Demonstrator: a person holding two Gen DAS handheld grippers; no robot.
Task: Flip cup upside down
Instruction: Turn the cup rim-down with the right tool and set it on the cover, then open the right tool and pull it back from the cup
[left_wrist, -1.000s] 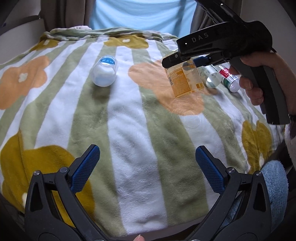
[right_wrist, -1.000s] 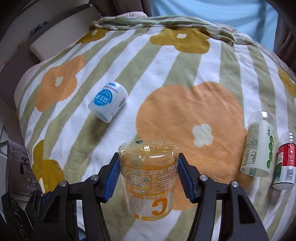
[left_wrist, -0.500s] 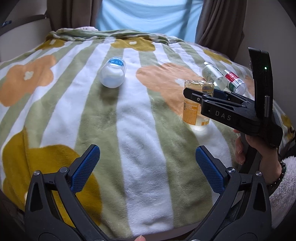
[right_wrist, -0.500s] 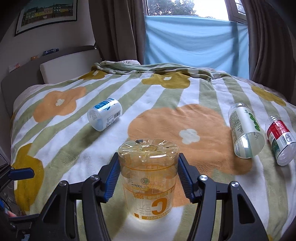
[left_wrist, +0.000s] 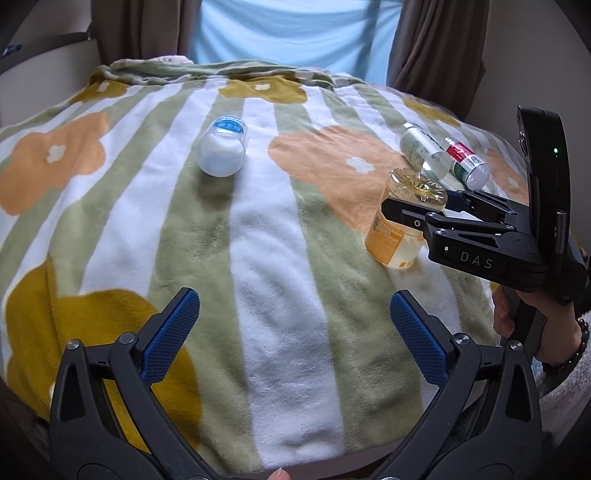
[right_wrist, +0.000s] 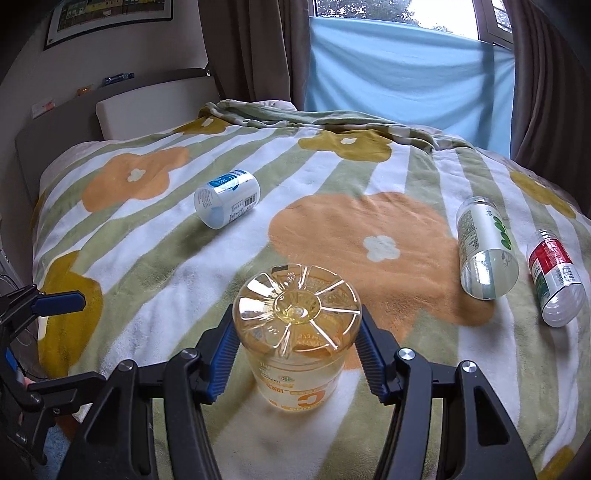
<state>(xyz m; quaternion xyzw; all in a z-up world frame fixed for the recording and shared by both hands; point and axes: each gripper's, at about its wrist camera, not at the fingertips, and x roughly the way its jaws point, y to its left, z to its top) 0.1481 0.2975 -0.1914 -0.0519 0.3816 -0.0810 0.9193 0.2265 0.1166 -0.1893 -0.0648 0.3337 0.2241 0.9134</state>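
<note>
A clear yellow plastic cup (right_wrist: 297, 343) with an orange label stands upside down on the flowered blanket (right_wrist: 155, 266), base up. My right gripper (right_wrist: 295, 360) has its blue pads on both sides of the cup, with thin gaps showing, so the jaws look slightly opened. In the left wrist view the cup (left_wrist: 400, 218) stands at the right, with the right gripper (left_wrist: 421, 210) around its upper part. My left gripper (left_wrist: 293, 332) is open and empty, low over the near blanket, well left of the cup.
A white cup with a blue label (left_wrist: 222, 149) lies on its side at mid-left. A green-labelled cup (right_wrist: 484, 249) and a red-labelled cup (right_wrist: 554, 278) lie on their sides at the right. Curtains and a blue cloth hang behind the bed.
The right gripper turned the cup base-up, lowered it onto the blanket, and its pads have eased off the cup's sides. The left gripper has stayed open and still.
</note>
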